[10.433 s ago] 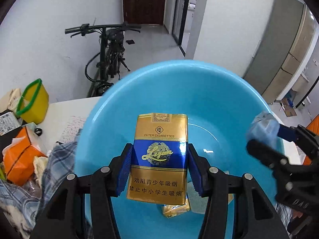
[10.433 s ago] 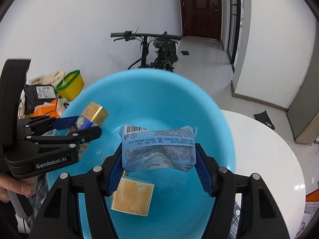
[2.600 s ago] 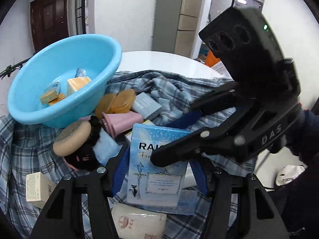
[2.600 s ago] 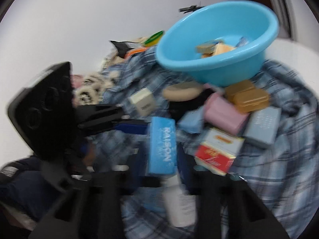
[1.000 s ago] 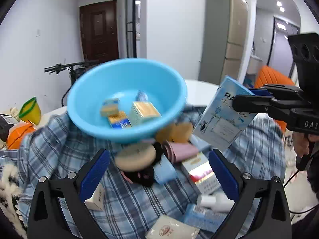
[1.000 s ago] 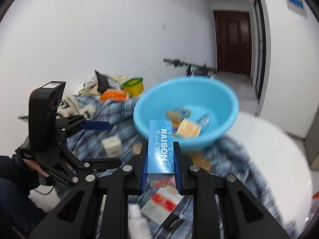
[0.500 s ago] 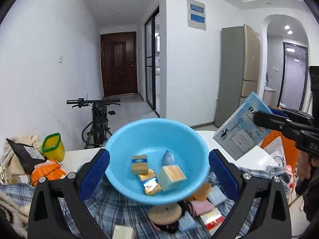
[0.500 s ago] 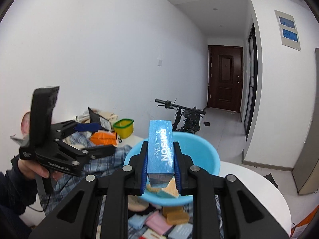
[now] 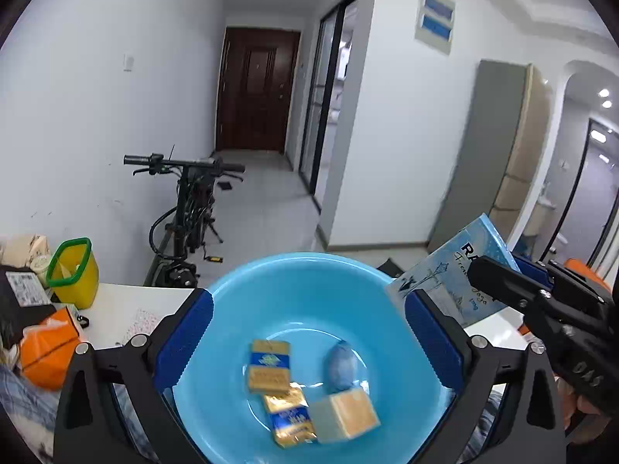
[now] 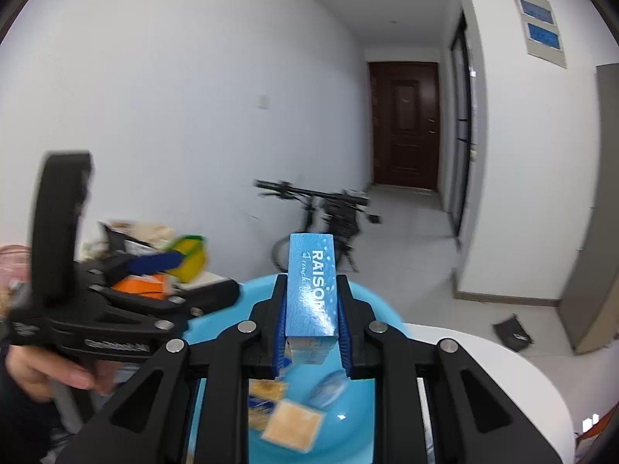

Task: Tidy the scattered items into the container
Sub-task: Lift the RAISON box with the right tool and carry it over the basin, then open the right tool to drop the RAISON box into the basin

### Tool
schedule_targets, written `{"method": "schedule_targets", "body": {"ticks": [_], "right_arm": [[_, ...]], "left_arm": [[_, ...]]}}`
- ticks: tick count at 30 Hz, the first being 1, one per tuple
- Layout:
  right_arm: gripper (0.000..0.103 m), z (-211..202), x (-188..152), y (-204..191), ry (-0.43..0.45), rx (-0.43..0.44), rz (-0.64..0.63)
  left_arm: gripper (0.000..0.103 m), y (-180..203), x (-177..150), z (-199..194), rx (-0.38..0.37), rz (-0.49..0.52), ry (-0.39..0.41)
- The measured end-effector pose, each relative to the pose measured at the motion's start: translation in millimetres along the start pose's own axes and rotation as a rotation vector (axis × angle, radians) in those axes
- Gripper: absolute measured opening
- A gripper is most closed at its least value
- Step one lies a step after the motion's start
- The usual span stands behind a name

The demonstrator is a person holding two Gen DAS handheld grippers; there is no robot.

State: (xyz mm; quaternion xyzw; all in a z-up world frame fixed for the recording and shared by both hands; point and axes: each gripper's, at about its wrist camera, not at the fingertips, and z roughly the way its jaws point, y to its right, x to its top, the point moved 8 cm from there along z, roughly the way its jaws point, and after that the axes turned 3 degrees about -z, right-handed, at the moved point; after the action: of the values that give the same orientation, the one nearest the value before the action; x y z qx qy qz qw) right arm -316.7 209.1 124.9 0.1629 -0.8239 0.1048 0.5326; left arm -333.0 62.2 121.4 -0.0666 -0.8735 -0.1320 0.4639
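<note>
A blue plastic basin [image 9: 309, 294] fills the lower left wrist view. It holds gold-and-blue cigarette packs [image 9: 269, 365], a blue packet [image 9: 340, 365] and a tan box [image 9: 344, 415]. My left gripper [image 9: 305, 336] is open and empty, its blue pads spread over the basin. My right gripper [image 10: 311, 309] is shut on a light blue RAISON box [image 10: 311, 290] held above the basin [image 10: 356, 417]. The box also shows at the right of the left wrist view [image 9: 452, 274].
A white round table [image 10: 503, 379] carries the basin. A yellow bin with a green rim [image 9: 73, 274] and an orange bag [image 9: 46, 352] sit at the left. A bicycle [image 9: 185, 208] leans on the far wall. Plaid cloth [image 9: 19, 402] lies at the lower left.
Both grippers have moved closer over the basin, which now looks larger. The right gripper still holds the RAISON box, now lower beside the basin's right rim.
</note>
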Motion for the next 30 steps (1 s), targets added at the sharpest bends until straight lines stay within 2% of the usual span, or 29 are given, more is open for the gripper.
{"method": "schedule_targets", "body": {"ticks": [3,5,9,13,17,22,24,25,26,28,30], "right_arm": [[0.021,29.3,-5.7,9.1,-0.060,0.024,0.049],[0.021,38.6,-9.4,12.5,-0.066,0.017,0.044],[0.021,52.2,-22.5,21.1,-0.084,0.039,0.086],[0.021,67.3,-29.1,27.6,-0.109,0.026,0.081],[0.021,84.8,-36.4,26.6,-0.163,0.024,0.074],[0.021,97.5,-62.5,23.4,-0.258,-0.021,-0.008],[0.022,102.2,-75.5,23.5,-0.308,-0.014,-0.008],[0.031,103.8,-80.5,23.8,-0.331,-0.002,0.004],[0.034,104.9,-84.9,24.9,-0.356,0.006,0.014],[0.050,107.5,-93.3,33.6,-0.387,-0.017,0.027],[0.053,104.0,-95.4,38.9,-0.386,-0.001,0.051]], "left_arm": [[0.101,-9.7,1.0,26.6,0.037,0.012,-0.050],[0.101,-17.1,-0.4,36.5,0.039,-0.003,-0.072],[0.101,-28.6,-5.6,43.8,0.022,-0.041,-0.101],[0.101,-36.2,-6.6,45.2,0.023,-0.075,-0.101],[0.101,-38.9,-12.2,50.2,0.036,-0.069,-0.112],[0.101,-41.9,-40.6,76.7,0.041,-0.056,-0.233],[0.101,-41.2,-52.5,86.6,0.046,-0.049,-0.275],[0.101,-42.0,-57.7,90.6,0.051,-0.046,-0.290],[0.101,-42.7,-63.1,94.6,0.054,-0.046,-0.306],[0.101,-45.8,-72.0,100.0,0.058,-0.056,-0.334],[0.101,-49.6,-77.2,103.7,0.066,-0.070,-0.353]]}}
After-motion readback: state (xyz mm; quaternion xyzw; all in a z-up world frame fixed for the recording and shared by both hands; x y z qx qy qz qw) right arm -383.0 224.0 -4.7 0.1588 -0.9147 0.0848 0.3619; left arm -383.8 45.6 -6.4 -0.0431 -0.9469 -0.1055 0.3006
